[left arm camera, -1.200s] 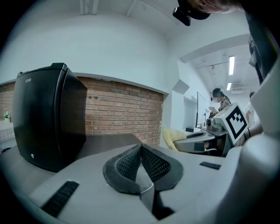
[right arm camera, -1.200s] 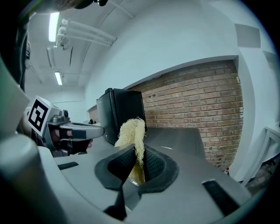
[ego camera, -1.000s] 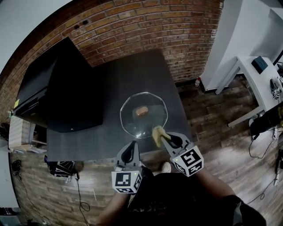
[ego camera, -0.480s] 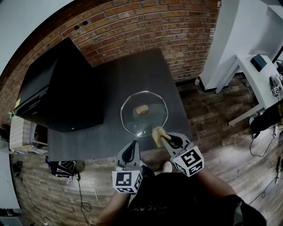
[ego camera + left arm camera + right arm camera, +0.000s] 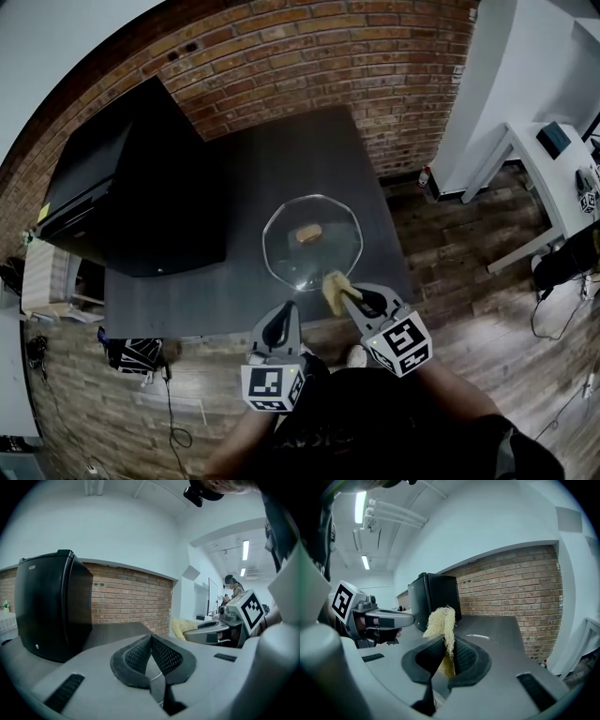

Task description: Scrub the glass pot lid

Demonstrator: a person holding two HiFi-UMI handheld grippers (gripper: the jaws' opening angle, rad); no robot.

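Right claw: clenched on a yellow fibrous scrubber, which stands up out of the jaws. In the head view this claw holds the scrubber at the near right rim of the glass pot lid; contact with the glass cannot be confirmed.

Left claw: jaws closed together with nothing between them. In the head view it sits at the near edge of the table, just short of the lid.

The lid lies flat on the dark table, toward its near right side, with a tan knob at its centre. A large black cabinet stands on the table's left side, against a brick wall.
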